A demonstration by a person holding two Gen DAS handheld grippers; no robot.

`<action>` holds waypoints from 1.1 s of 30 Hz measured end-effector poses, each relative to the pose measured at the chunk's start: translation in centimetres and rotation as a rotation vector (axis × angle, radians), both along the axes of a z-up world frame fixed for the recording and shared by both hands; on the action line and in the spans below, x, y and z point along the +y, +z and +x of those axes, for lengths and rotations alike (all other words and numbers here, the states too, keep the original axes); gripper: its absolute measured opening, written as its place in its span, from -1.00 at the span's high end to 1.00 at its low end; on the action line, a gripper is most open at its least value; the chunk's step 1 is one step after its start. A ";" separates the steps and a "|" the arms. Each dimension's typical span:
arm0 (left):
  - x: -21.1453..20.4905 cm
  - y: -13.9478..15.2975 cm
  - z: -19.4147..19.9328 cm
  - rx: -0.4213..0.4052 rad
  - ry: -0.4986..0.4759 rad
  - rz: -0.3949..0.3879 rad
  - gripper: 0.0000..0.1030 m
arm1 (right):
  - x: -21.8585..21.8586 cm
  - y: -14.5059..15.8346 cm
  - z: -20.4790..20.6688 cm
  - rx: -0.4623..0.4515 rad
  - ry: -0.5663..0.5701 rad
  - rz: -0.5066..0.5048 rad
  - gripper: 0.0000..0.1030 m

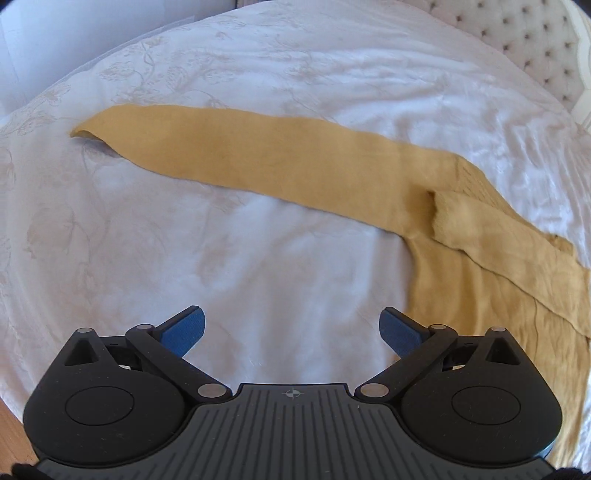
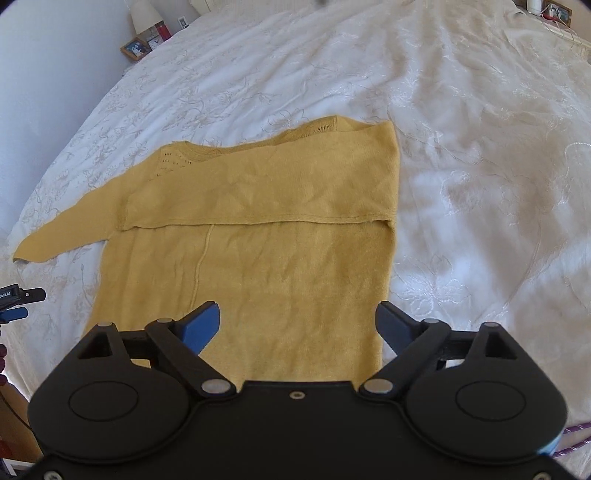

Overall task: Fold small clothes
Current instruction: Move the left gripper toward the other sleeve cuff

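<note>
Mustard-yellow knit sweater [image 2: 258,236] lies flat on the white embroidered bedspread [image 2: 461,147], filling the centre of the right wrist frame. Its right sleeve is folded in across the chest, the folded edge running straight across mid-frame. Its left sleeve [image 2: 62,229] lies out toward the left edge of the frame, cuff resting on the bedspread. A lace-patterned neckline shows along the top edge of the garment.

Right gripper [image 2: 297,325]: jaws wide, nothing between them, hovering over the lower hem area of the sweater. Blue pads [image 2: 201,325] visible on the inner faces.

In the left wrist view, the left sleeve [image 1: 240,155] runs as a long band from upper left down to the sweater body [image 1: 498,288] at the right edge. Left gripper [image 1: 293,330]: jaws wide, holding nothing, over bare bedspread [image 1: 147,240], just left of the sweater's side edge. Whether either gripper touches the fabric, cannot tell.

A tufted headboard [image 1: 535,48] sits in the upper right of the left view. In the right view, upper left: a bedside lamp [image 2: 146,13] and a framed photo [image 2: 135,48]. The tip of the left gripper [image 2: 16,301] pokes in at the left edge of the right view.
</note>
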State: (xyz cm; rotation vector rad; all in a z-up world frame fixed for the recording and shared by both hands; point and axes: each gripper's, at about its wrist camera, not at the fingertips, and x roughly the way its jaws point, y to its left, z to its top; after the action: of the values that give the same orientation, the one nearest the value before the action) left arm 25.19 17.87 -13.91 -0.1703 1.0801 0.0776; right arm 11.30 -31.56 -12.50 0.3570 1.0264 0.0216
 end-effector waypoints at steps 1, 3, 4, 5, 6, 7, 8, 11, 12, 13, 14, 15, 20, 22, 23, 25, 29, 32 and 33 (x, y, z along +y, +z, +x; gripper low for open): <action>1.1 0.0 0.7 -0.003 0.014 -0.004 -0.99 | 0.7 0.2 0.5 0.001 -0.002 0.002 -0.79; 3.9 -0.1 2.6 -0.011 0.048 -0.009 -0.99 | 2.2 0.5 1.6 0.003 -0.003 0.006 -0.79; 5.0 -0.1 3.3 -0.016 0.062 -0.007 -0.99 | 3.0 0.6 2.1 0.004 -0.003 0.011 -0.79; 6.3 -0.2 4.2 -0.023 0.077 -0.005 -0.99 | 3.7 0.7 2.7 0.003 -0.001 0.016 -0.79; 7.2 -0.3 4.9 -0.026 0.090 -0.004 -0.99 | 4.5 0.9 3.4 0.003 0.004 0.017 -0.79; 8.2 -0.4 5.7 -0.030 0.105 -0.005 -0.99 | 5.3 1.1 4.0 0.002 0.012 0.014 -0.79; 9.6 -0.6 6.6 -0.037 0.126 -0.006 -0.99 | 5.9 1.3 4.5 0.001 0.019 0.011 -0.79; 12.7 -1.1 8.5 -0.063 0.188 -0.029 -0.99 | 8.1 1.9 6.3 0.002 0.050 -0.003 -0.79; 13.6 -1.4 9.0 -0.070 0.208 -0.043 -0.99 | 8.9 2.2 6.9 0.004 0.065 -0.011 -0.79; 14.3 -1.6 9.4 -0.076 0.226 -0.057 -0.99 | 9.5 2.4 7.4 0.005 0.076 -0.018 -0.79; 15.1 -1.8 9.9 -0.083 0.244 -0.075 -0.99 | 10.2 2.6 7.9 0.004 0.092 -0.028 -0.79; 15.8 -2.0 10.3 -0.088 0.258 -0.089 -0.99 | 10.7 2.8 8.3 0.003 0.102 -0.035 -0.79; 18.0 -2.9 12.3 -0.107 0.266 -0.112 -0.99 | 12.9 3.6 10.1 -0.004 0.123 -0.050 -0.79; 18.5 -3.3 13.4 -0.113 0.255 -0.113 -0.99 | 13.7 3.7 10.5 -0.002 0.126 -0.051 -0.79; 18.7 -3.4 13.8 -0.118 0.252 -0.114 -0.99 | 14.0 3.7 10.7 -0.001 0.128 -0.051 -0.79; 19.1 -3.6 14.4 -0.123 0.252 -0.124 -0.98 | 14.4 3.5 11.0 0.005 0.133 -0.051 -0.79; 19.5 -3.3 15.1 -0.113 0.352 -0.060 -0.11 | 14.8 3.1 11.1 0.020 0.135 -0.051 -0.79; 19.7 -3.2 15.4 -0.099 0.372 -0.057 0.51 | 14.6 2.9 10.9 0.030 0.130 -0.048 -0.79; 19.7 -3.0 15.3 -0.121 0.358 -0.103 0.62 | 14.5 2.7 10.8 0.033 0.127 -0.044 -0.79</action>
State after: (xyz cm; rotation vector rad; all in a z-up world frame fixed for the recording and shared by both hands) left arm 40.49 37.59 -16.92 -0.4551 0.9239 0.3297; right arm 22.14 -17.04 -9.76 0.2520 1.0798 0.1072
